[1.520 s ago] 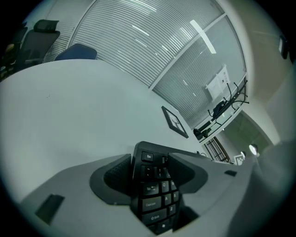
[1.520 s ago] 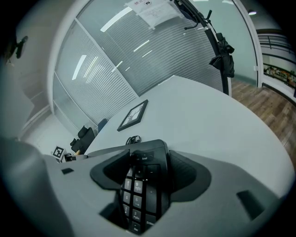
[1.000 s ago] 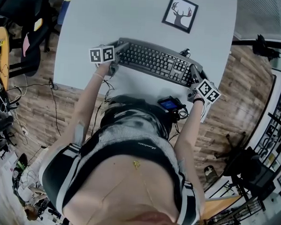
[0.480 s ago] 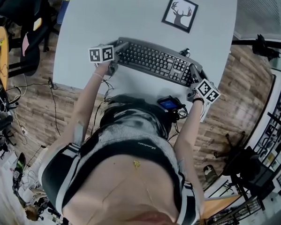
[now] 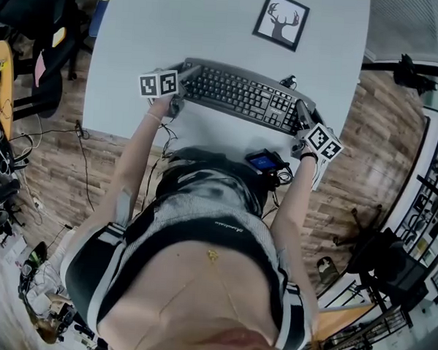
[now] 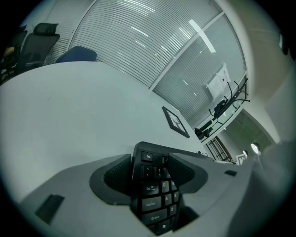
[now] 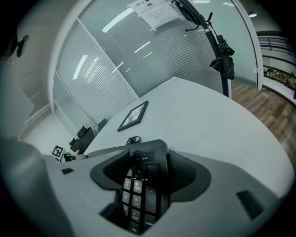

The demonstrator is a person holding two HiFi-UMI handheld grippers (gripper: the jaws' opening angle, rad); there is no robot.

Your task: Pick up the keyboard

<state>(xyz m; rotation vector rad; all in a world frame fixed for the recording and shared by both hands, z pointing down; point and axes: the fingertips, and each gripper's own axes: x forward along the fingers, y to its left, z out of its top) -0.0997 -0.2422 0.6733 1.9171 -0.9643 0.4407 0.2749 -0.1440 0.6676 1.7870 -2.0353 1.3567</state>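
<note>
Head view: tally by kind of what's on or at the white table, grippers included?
keyboard: 1
grippers: 2 (left gripper, right gripper, each shut on one end of the keyboard)
framed deer picture: 1
coiled cable: 1
Total: 5

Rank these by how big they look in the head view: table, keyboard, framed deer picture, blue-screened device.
1. table
2. keyboard
3. framed deer picture
4. blue-screened device
No two look close enough in size to tie.
</note>
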